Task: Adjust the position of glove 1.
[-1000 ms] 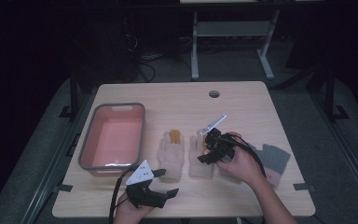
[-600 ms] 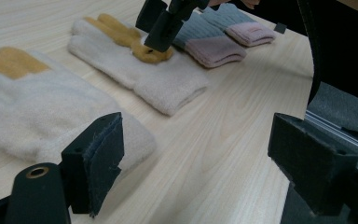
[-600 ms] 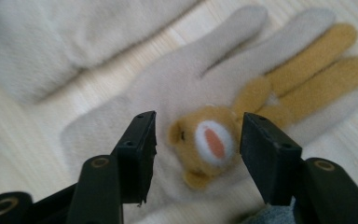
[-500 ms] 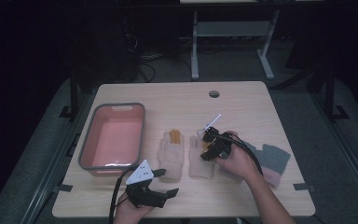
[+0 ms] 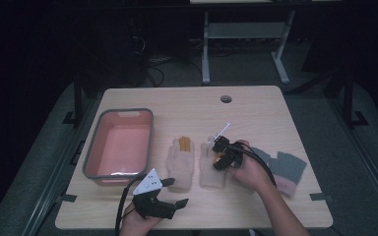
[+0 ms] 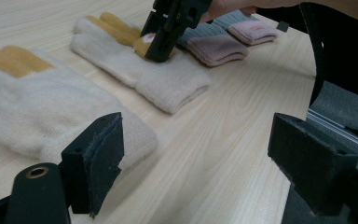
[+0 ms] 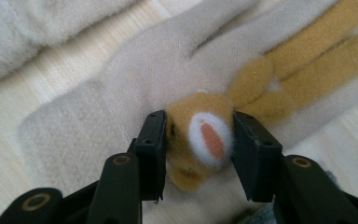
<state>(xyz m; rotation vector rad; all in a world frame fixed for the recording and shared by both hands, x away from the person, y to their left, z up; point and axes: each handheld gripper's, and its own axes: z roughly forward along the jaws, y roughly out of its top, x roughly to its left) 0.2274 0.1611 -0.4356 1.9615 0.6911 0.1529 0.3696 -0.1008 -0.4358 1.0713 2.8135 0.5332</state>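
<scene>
The cream glove lies flat just right of centre in the lower half of the high view, its ochre fingers pointing up the frame. On its back sits a small ochre animal-face patch, at the middle of the right gripper view. The right gripper has come down on that patch; its jaws have just been closing and now stand about half apart, one pad at each side of the patch and touching it. A second cream glove lies just left of the first. The left gripper rests low in the high view with jaws wide and nothing between them. A grey glove with pink cuff lies at the right, a pink tub at the left. All sit on a pale wooden table; the room behind is dark.
</scene>
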